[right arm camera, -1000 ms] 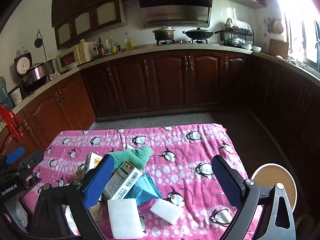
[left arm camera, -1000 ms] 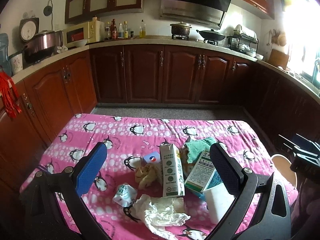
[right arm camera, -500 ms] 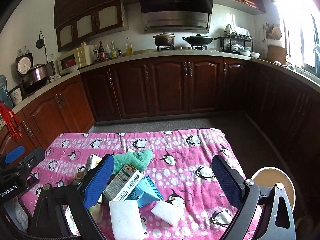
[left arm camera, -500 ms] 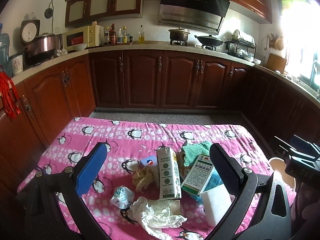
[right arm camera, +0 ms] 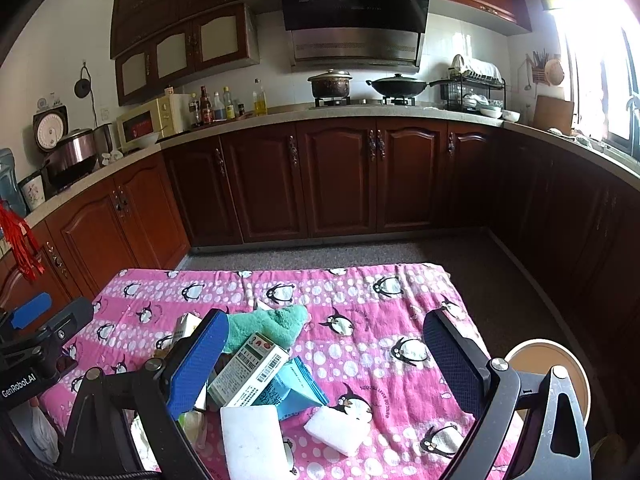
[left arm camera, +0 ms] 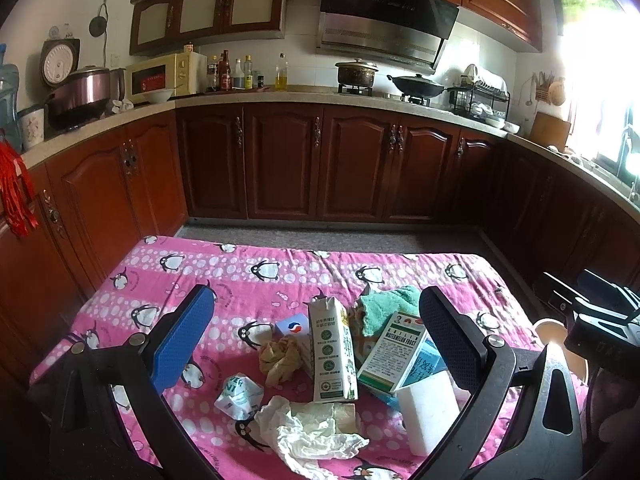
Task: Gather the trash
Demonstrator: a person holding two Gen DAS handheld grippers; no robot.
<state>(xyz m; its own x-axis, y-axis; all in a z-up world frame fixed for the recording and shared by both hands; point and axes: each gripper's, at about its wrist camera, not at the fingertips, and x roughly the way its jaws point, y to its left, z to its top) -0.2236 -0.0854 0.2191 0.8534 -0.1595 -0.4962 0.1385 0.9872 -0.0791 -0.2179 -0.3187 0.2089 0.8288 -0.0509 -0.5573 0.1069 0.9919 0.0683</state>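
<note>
Trash lies in a pile on the pink penguin tablecloth (left arm camera: 248, 276): a tall white-green carton (left arm camera: 332, 352), a crumpled white tissue (left arm camera: 312, 432), a crumpled wrapper (left arm camera: 238, 394), a brown paper wad (left arm camera: 280, 360), a green-white box (left arm camera: 394, 350), a white sponge block (left arm camera: 430, 412) and a teal cloth (left arm camera: 384, 308). My left gripper (left arm camera: 316, 344) is open above the pile, holding nothing. My right gripper (right arm camera: 326, 364) is open over the box (right arm camera: 250, 370), blue packet (right arm camera: 294, 390) and small white sponge (right arm camera: 336, 426).
A round bin (right arm camera: 550, 374) stands on the floor right of the table. Dark wooden cabinets (left arm camera: 320, 164) and a counter with pots surround the room. The grey floor (right arm camera: 360, 252) lies beyond the table's far edge.
Both grippers have risen and tilted slightly; the trash pile sits a little lower in both views. Both stay open and nothing has been picked up.
</note>
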